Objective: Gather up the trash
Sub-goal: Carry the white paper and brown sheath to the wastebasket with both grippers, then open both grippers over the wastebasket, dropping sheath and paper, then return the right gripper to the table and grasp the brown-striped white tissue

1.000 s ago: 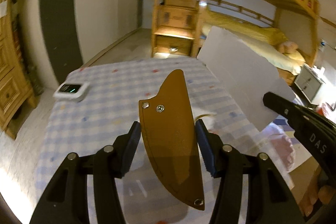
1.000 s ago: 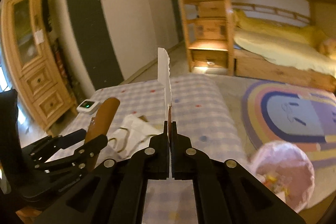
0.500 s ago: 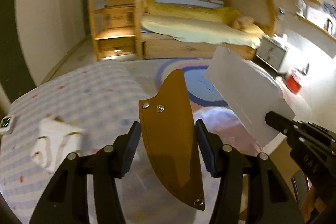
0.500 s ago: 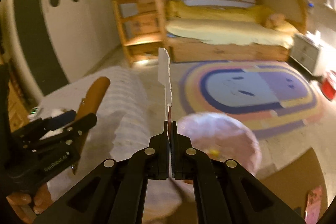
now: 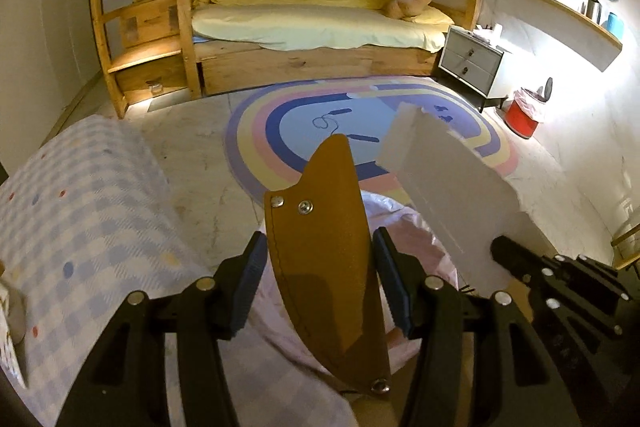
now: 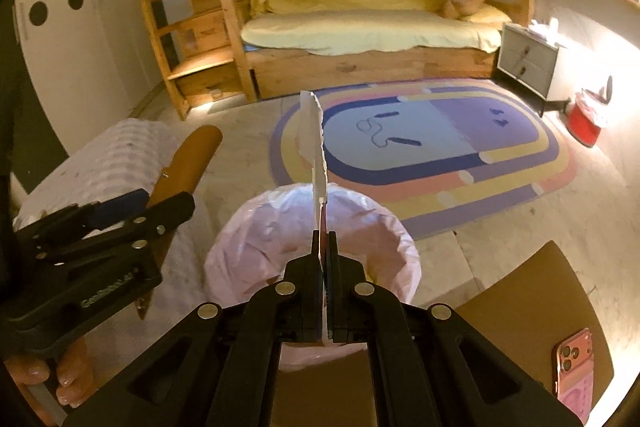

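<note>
My left gripper (image 5: 320,267) is shut on a brown leather sheath (image 5: 324,259) that stands up between its blue pads; it also shows in the right wrist view (image 6: 188,163). My right gripper (image 6: 326,247) is shut on a white torn sheet of paper (image 6: 314,143), seen edge-on; the same sheet shows broad in the left wrist view (image 5: 452,187). Both grippers hang over a bin lined with a pink bag (image 6: 280,239), which also shows under the left gripper (image 5: 404,223).
A table with a blue checked cloth (image 5: 88,211) lies to the left. A brown chair seat (image 6: 528,307) with a pink phone (image 6: 572,359) is at the right. A striped oval rug (image 6: 432,155), a bunk bed (image 5: 312,23) and a red bin (image 5: 522,111) lie beyond.
Both grippers have swung right, away from the checked table, and now hang over the pink-lined bin. Each keeps its hold on its item.
</note>
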{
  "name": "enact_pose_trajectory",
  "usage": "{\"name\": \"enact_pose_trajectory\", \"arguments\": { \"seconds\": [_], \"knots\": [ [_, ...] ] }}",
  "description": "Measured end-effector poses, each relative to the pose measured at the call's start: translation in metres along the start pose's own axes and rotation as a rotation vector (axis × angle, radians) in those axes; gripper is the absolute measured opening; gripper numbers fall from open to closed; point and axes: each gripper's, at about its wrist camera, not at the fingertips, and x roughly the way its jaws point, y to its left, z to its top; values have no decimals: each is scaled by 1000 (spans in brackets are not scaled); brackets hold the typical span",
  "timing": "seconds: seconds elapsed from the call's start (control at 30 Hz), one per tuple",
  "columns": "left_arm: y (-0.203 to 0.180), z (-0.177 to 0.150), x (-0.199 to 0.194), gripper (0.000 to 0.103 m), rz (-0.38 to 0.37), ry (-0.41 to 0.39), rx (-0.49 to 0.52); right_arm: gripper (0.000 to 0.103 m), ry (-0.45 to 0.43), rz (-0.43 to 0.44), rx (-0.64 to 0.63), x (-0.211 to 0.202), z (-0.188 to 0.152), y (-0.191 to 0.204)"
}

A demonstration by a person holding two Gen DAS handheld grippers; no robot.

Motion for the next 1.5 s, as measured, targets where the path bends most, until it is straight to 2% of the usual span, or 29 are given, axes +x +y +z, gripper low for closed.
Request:
{"name": "enact_pose_trajectory", "arguments": {
  "seconds": [0.07, 0.13, 0.2, 0.53, 0.8, 0.97, 1.1, 1.3, 1.5],
  "knots": [
    [0, 1, -1, 78, 7, -8, -1, 8, 19, 3, 2, 8, 0, -3],
    [7, 0, -7, 79, -4, -24, -22, 28, 29, 17, 15, 12, 0, -5],
    [15, 1, -14, 79, 5, -32, -45, 33, 15, 19, 21, 8, -3, -3],
    [65, -12, -77, 79, 107, -109, -143, 33, -2, 95, 8, -19, -1, 26],
    [109, -31, -127, 79, 230, -150, -173, 33, -37, 228, -29, -58, 21, 88],
    [160, -51, -162, 79, 318, -163, -252, 33, -50, 311, -100, -70, 29, 144],
    [202, -67, -186, 80, 386, -168, -325, 33, -36, 366, -201, -65, 26, 200],
    [267, -104, -209, 80, 464, -127, -452, 33, 16, 416, -348, -34, 14, 265],
    [292, -125, -221, 84, 524, -120, -485, 33, 21, 500, -473, -20, 1, 306]
  ]
}}
